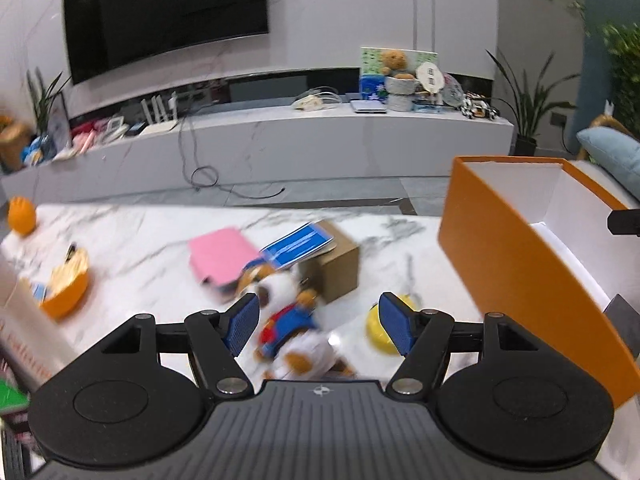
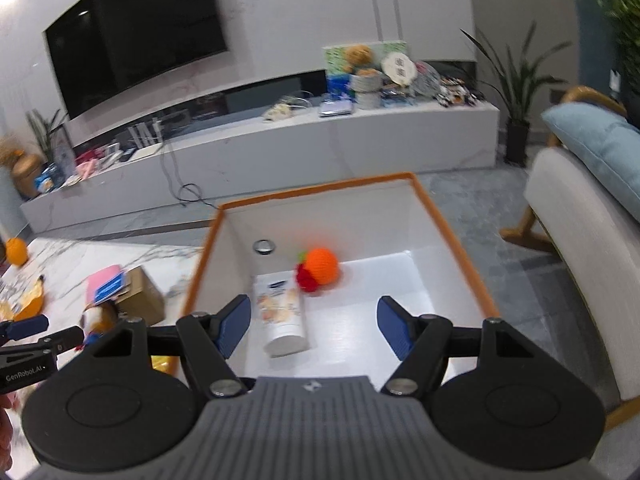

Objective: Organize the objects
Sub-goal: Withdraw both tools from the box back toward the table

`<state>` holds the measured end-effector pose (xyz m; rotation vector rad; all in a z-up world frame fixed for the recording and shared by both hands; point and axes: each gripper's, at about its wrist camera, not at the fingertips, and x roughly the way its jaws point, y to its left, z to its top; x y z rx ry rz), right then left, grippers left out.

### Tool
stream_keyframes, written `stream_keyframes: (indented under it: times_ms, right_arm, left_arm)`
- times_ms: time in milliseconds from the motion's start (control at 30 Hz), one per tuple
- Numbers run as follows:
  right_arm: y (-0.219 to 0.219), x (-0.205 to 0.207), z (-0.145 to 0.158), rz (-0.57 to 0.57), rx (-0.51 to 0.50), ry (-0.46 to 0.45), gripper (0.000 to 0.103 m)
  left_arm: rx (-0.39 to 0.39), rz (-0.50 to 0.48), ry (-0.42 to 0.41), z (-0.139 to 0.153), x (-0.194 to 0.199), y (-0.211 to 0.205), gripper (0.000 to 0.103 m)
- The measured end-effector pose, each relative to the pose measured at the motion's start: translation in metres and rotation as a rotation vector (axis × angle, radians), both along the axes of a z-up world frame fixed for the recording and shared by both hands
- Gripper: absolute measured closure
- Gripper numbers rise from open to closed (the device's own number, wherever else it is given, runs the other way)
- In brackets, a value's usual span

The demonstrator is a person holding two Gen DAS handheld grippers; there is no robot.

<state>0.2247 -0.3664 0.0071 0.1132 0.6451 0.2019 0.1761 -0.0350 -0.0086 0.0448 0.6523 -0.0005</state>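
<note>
L gripper (image 1: 318, 326) is wide open, nothing between the blue pads (image 1: 244, 322). It hangs over the marble table (image 1: 132, 240), just above a plush toy (image 1: 288, 320) lying there; the toy is blurred, brown w/ a blue and red outfit, and sits btwn the spread fingers in view but isn't touched as far as I can tell. Behind the toy: a cardboard box (image 1: 334, 268) w/ a blue booklet (image 1: 298, 246) on top, and a pink pad (image 1: 222, 256) to its left. A yellow item (image 1: 378, 330) shows beside the right finger, partly hidden. Far left, an orange bowl (image 1: 66, 288) holding bits too blurred to name.

R gripper (image 2: 314, 326) is also wide open and empty, poised over the orange bin (image 2: 452, 236), white inside, which stands at the table's right edge. In the bin: a white tube (image 2: 284, 316) lying on the floor of it, a knitted orange toy (image 2: 320, 268) w/ a red part just beyond, touching or nearly touching the tube's far end. A small metal ring (image 2: 265, 246) is on the bin's far wall. L gripper's tip shows at the left edge of the right view, near the plush.
</note>
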Motion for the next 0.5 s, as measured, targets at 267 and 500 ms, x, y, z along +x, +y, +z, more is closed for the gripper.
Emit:
stream_keyframes:
  times_ms: [267, 500]
  right_arm:
    - [0.036, -0.017, -0.002, 0.107, -0.040, -0.051, 0.031]
    - [0.068, -0.047, 0.005, 0.244, -0.036, -0.156, 0.031]
  left_arm:
    - [0.001, 0.070, -0.038, -0.004, -0.036, 0.051, 0.025]
    - [-0.007, 0.068, -0.051, -0.015, -0.065, 0.095, 0.021]
